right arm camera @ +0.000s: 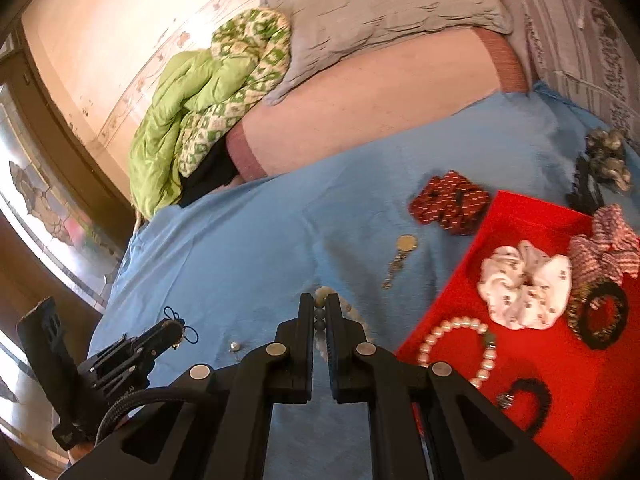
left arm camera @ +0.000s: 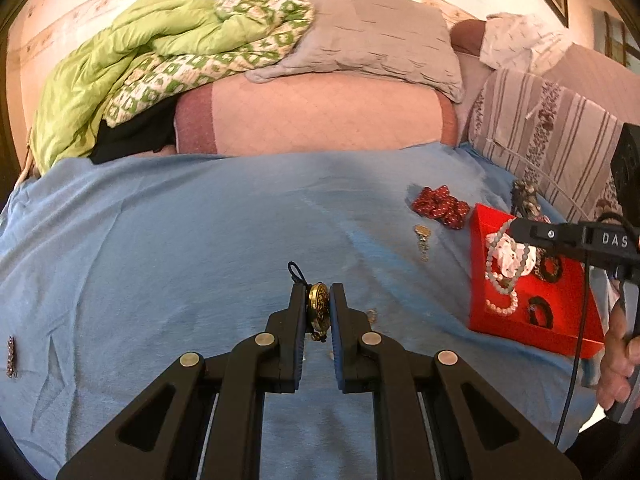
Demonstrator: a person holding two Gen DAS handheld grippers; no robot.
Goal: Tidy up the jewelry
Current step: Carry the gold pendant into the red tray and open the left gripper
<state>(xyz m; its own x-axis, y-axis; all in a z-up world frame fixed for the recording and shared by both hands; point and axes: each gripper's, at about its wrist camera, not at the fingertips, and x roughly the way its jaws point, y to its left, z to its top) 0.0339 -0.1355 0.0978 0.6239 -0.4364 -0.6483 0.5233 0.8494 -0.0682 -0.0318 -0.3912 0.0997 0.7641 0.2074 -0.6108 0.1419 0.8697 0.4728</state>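
- Left gripper [left arm camera: 318, 308] is clamped on brass pendant [left arm camera: 318, 307], edgewise, above blue sheet [left arm camera: 160, 240]; judged rigid, light, slippery.
- Right gripper [right arm camera: 319, 312] is closed on bead strand [right arm camera: 320, 300], held over red tray [right arm camera: 520, 216]; judged limp, light, best pinched mid-strand.

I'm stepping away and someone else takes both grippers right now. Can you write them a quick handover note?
Left gripper: shut on a gold pendant with a dark cord.
Right gripper: shut on a bead bracelet, beside the red tray.
Done, in tray: white scrunchie, pearl bracelet, dark hair ties.
Left on the blue sheet: red scrunchie, gold keychain, small silver bead, plus both held pieces.
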